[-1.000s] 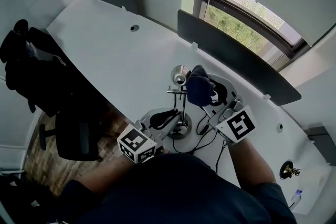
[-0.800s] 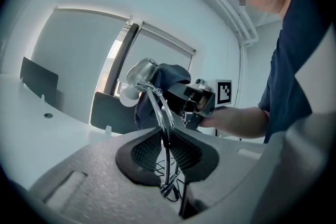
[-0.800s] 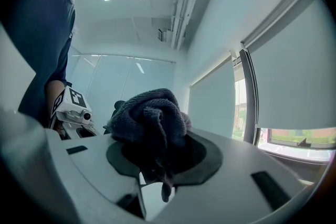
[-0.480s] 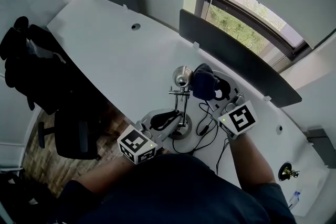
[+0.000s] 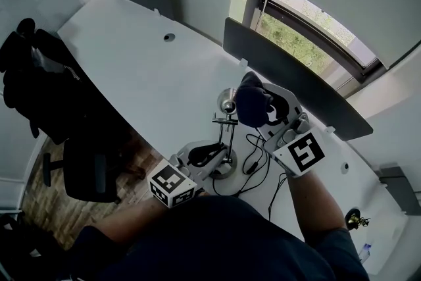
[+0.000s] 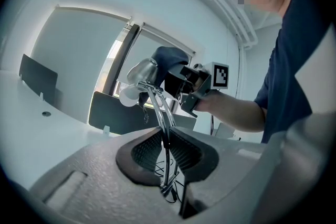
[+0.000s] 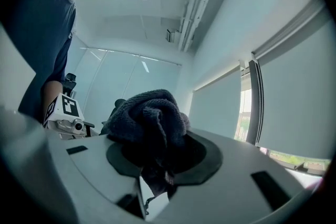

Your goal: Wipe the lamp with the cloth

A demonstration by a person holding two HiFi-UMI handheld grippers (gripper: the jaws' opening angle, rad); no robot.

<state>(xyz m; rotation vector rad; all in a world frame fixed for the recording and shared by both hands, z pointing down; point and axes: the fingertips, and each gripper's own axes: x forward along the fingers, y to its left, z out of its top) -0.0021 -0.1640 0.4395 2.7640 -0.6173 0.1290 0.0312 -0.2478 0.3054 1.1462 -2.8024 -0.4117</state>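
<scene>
L gripper [image 5: 212, 156] near desk's [image 5: 145, 69] near edge — jaws closed tight on lamp [image 5: 231, 131] stem, low, just above its base. Lamp upright, chrome head on top. R gripper [image 5: 266, 116] jaws clamped on dark bunched cloth [image 5: 248, 105] — cloth right beside lamp head, contact unclear.

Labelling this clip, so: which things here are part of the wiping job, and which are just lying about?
In the job: lamp, cloth, left claw shut on the lamp's stem, right claw holding the cloth.
Lying about: chair, desk screen, window.
</scene>
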